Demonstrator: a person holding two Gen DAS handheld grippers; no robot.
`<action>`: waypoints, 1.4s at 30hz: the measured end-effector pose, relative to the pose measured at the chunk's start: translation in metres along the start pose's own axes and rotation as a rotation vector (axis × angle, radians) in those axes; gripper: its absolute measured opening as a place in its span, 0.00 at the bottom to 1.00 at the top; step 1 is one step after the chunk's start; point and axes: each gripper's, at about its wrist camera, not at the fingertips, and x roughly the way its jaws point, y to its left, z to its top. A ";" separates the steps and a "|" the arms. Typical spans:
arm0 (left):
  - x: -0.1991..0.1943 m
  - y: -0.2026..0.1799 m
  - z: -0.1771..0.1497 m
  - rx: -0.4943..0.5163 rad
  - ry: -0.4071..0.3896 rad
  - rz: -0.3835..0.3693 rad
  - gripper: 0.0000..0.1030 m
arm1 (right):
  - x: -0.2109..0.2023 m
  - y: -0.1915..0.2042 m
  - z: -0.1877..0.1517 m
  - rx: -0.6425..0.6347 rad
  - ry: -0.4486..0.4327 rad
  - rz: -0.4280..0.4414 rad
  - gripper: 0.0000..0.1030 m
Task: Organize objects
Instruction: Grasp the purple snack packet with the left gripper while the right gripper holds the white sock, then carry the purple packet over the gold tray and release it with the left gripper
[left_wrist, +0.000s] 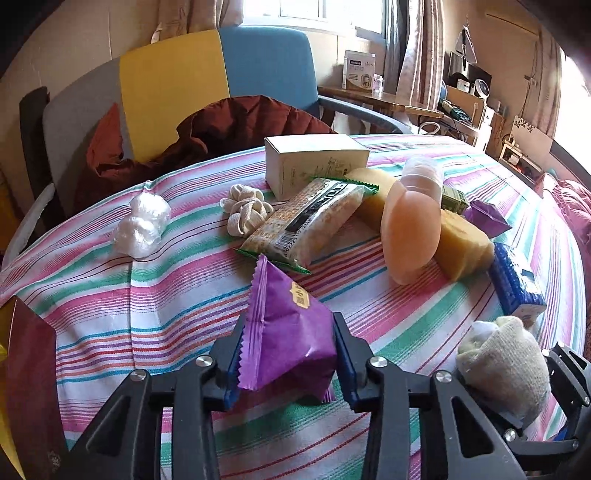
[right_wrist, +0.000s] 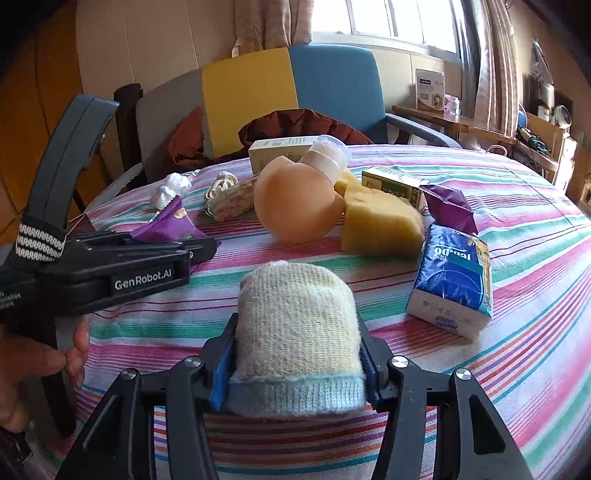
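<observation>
Left tongs (left_wrist: 286, 354) grip a purple packet (left_wrist: 288, 339) from both sides, near edge of the desk (left_wrist: 147, 295). Right tongs (right_wrist: 295, 354) clamp a rolled sock (right_wrist: 295, 325), just right of the left pair. Blue tissue pack (right_wrist: 454, 280) lies right of the sock. Mid-desk: peach bottle (right_wrist: 299, 199) leaning on a yellow sponge (right_wrist: 380, 225); snack bar (left_wrist: 306, 225) to their left. Beyond: cord bundle (left_wrist: 243, 210), crumpled plastic (left_wrist: 142, 225) far left, white box (left_wrist: 314, 162), second purple packet (right_wrist: 448, 206). Chair (left_wrist: 221, 70) behind the desk.
</observation>
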 end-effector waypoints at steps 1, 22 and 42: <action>-0.001 0.001 -0.001 -0.009 -0.004 0.002 0.37 | 0.000 0.000 0.000 -0.001 0.000 -0.001 0.55; -0.072 0.018 -0.047 -0.166 -0.059 -0.064 0.36 | -0.002 0.003 -0.003 -0.025 0.003 -0.031 0.53; -0.175 0.135 -0.108 -0.432 -0.124 0.086 0.36 | -0.001 0.015 0.001 -0.094 0.052 -0.102 0.52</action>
